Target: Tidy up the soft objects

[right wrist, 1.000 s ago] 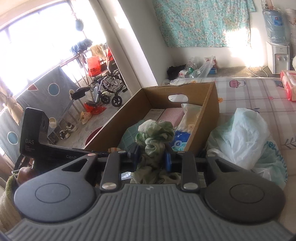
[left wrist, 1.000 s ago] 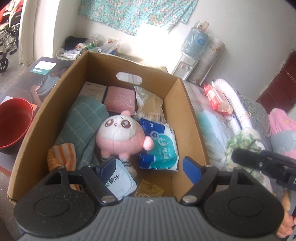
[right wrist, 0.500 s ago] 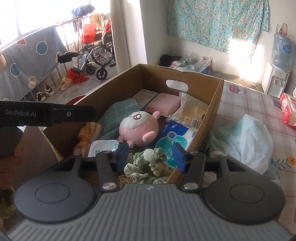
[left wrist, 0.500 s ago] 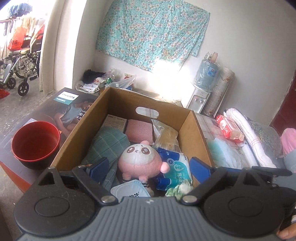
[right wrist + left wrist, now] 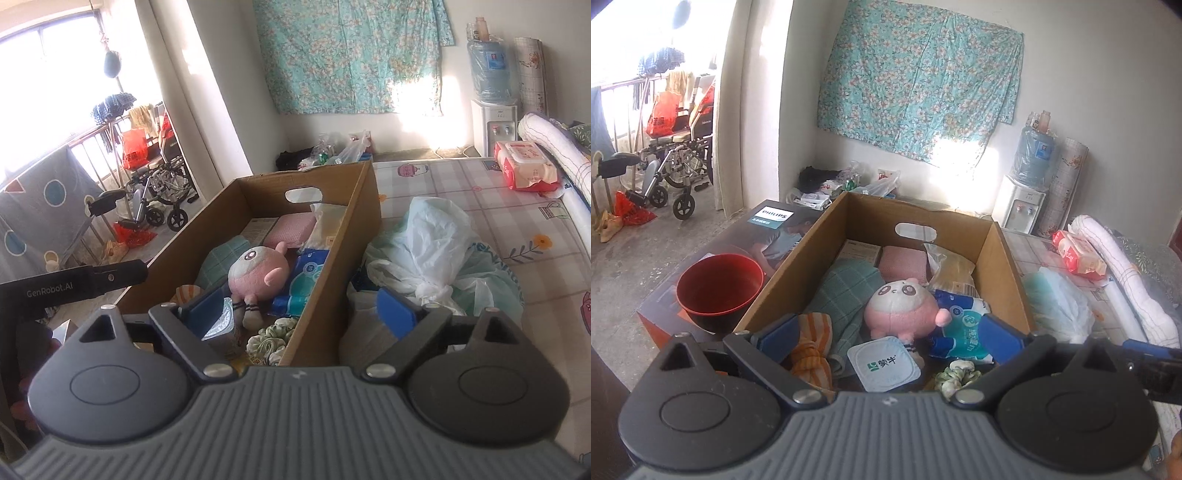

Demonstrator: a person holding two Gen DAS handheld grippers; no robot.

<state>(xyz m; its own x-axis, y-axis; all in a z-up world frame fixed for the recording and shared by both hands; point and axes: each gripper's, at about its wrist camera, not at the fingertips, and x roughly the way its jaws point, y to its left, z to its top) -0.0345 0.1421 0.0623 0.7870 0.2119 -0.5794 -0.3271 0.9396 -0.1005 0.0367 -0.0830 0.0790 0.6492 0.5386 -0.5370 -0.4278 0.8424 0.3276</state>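
- The cardboard box is open on top, so a gripper can go in from above.
- The box floor is nearly full: a pink plush toy, a green scrunchie, a tissue pack and a yogurt cup lie close together.
- A white plastic bag sits just beside the box.
- A red bowl stands on the other side.

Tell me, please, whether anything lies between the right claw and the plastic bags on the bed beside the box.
Nothing visible does. The right claw, its jaws opening and empty, straddles the near corner of the cardboard box; the plastic bags lie just ahead on its right, outside the box wall. The green scrunchie lies inside the box.
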